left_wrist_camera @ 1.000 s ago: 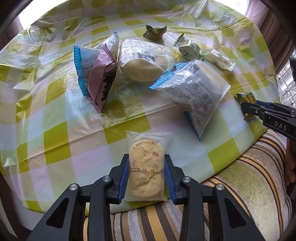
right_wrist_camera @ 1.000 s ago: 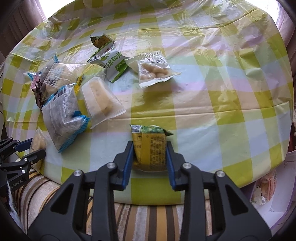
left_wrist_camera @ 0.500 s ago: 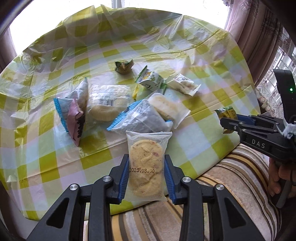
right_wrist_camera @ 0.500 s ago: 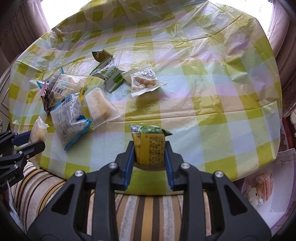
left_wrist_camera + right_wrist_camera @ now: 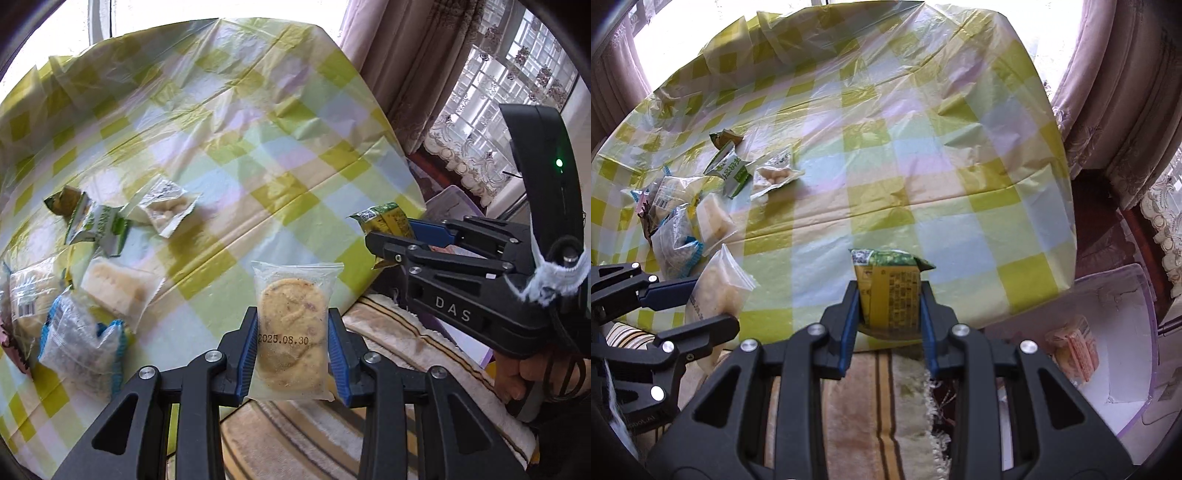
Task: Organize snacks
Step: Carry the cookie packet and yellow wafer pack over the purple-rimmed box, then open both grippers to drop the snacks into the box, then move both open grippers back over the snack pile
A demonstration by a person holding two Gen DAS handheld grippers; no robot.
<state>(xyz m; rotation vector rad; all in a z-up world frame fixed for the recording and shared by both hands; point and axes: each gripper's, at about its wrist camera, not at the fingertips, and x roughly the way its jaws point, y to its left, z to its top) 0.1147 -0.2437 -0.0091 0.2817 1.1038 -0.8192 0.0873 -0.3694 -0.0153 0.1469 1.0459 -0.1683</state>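
Observation:
My left gripper (image 5: 291,354) is shut on a clear-wrapped round cookie (image 5: 290,328) stamped 2025.08.30, held above the table's near edge. My right gripper (image 5: 888,314) is shut on a yellow-green snack packet (image 5: 892,288), also held off the table; it shows in the left wrist view (image 5: 388,221) at the right. The cookie also shows in the right wrist view (image 5: 720,288) at the left. Several other snack packets (image 5: 701,199) lie in a cluster on the left part of the checked tablecloth (image 5: 886,147).
A clear purple-rimmed bin (image 5: 1108,350) with a pink packet (image 5: 1075,350) inside sits low at the right, beside the table. A striped cushion (image 5: 879,406) lies below both grippers. Curtains (image 5: 1126,92) hang at the right.
Both grippers have risen and swung to the right with their packets still held. The snack cluster has slid to the left of both views, and the bin has come into the right wrist view.

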